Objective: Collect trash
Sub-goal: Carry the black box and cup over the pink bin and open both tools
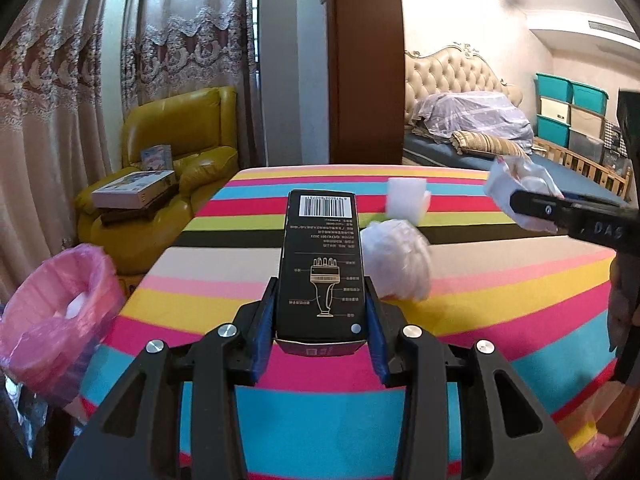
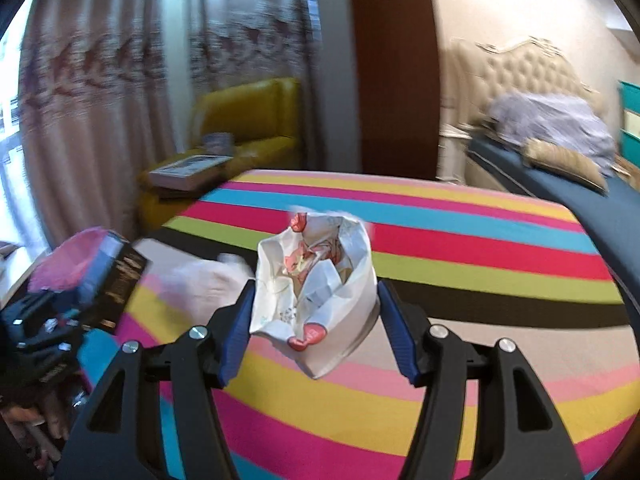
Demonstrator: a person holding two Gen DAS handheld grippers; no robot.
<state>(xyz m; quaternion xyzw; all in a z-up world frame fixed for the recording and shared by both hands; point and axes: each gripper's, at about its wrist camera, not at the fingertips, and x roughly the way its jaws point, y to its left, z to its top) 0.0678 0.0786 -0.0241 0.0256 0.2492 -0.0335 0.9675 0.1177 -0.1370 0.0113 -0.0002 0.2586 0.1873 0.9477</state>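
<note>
step: both grippers carrying trash, guessing bin drop is next | pink-lined trash bin (image 1: 60, 312) sitting off the table's left edge | left gripper (image 1: 320, 308) clamping a black product box (image 1: 322, 264), tilting down over the striped table (image 1: 500, 300) | right gripper (image 2: 316, 308) squeezing a crumpled paper bag (image 2: 316, 292), hovering mid-table | white wads (image 1: 396, 260) waiting near the far edge

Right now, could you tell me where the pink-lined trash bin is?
In the left wrist view, the pink-lined trash bin stands at far left, beside the striped table, below the yellow armchair.
</note>
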